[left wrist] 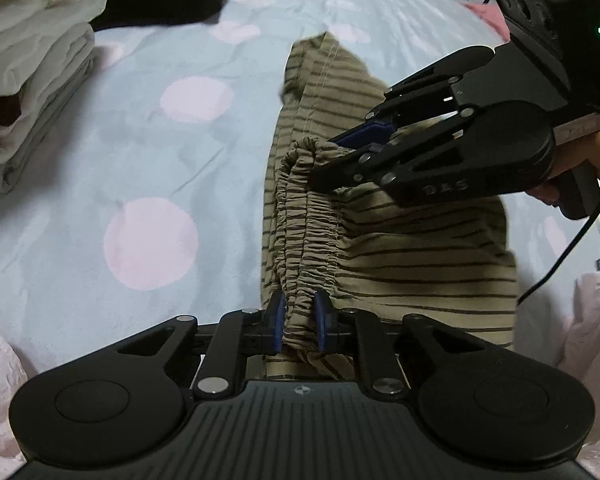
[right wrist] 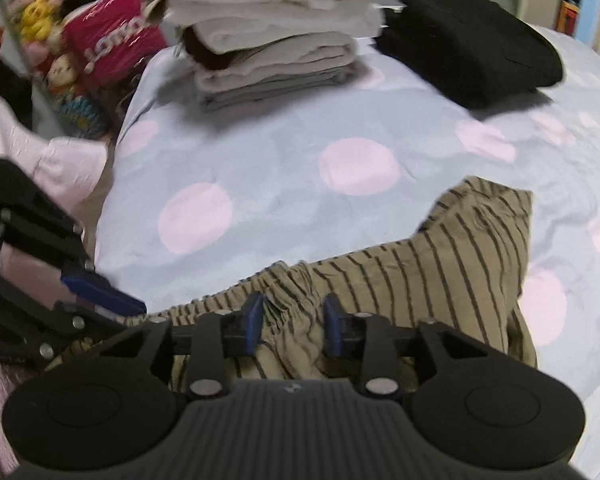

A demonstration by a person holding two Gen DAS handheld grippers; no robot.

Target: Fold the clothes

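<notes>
Tan shorts with dark stripes [left wrist: 400, 248] lie on the polka-dot bedsheet [left wrist: 148, 152], folded lengthwise with the gathered elastic waistband toward me. My left gripper [left wrist: 299, 322] is shut on one end of the waistband. My right gripper [left wrist: 332, 160] shows in the left wrist view, pinching the other end of the waistband. In the right wrist view, the right gripper [right wrist: 294, 322] has its blue pads around the bunched waistband of the shorts [right wrist: 452, 256], and the left gripper [right wrist: 112, 300] shows at the left edge.
A stack of folded light clothes [right wrist: 280, 40] and a folded black garment [right wrist: 472, 52] sit at the far side of the bed. Plush toys and a pink bag [right wrist: 108, 44] lie beyond the left edge. Pink bedding [left wrist: 596, 320] bunches at the near side.
</notes>
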